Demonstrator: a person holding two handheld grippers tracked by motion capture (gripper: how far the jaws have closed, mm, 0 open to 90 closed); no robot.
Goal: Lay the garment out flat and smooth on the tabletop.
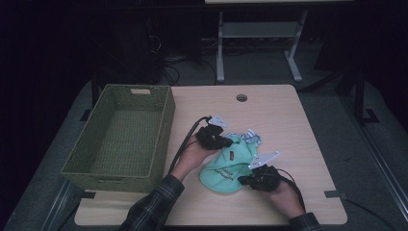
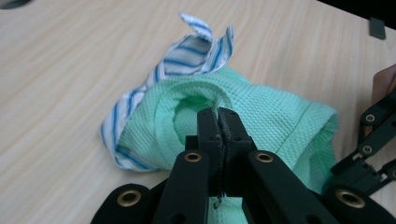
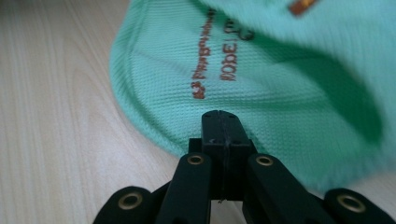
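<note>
1. I see the mint-green garment (image 1: 226, 166) crumpled on the table (image 1: 288, 125), just right of the woven basket (image 1: 122, 137); a blue-striped collar (image 2: 196, 51) sticks out at its far end.
2. My left gripper (image 2: 218, 122) has its jaws pressed together, pinching a fold near the neck opening; my right gripper (image 3: 223, 125) is clamped on the rounded hem.
3. I judge the step is lifting it toward the basket; I raise both hands evenly, keep the cloth taut and clear the near wall before releasing.

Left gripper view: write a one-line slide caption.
Left gripper shut on a mint-green garment with striped trim.
</note>
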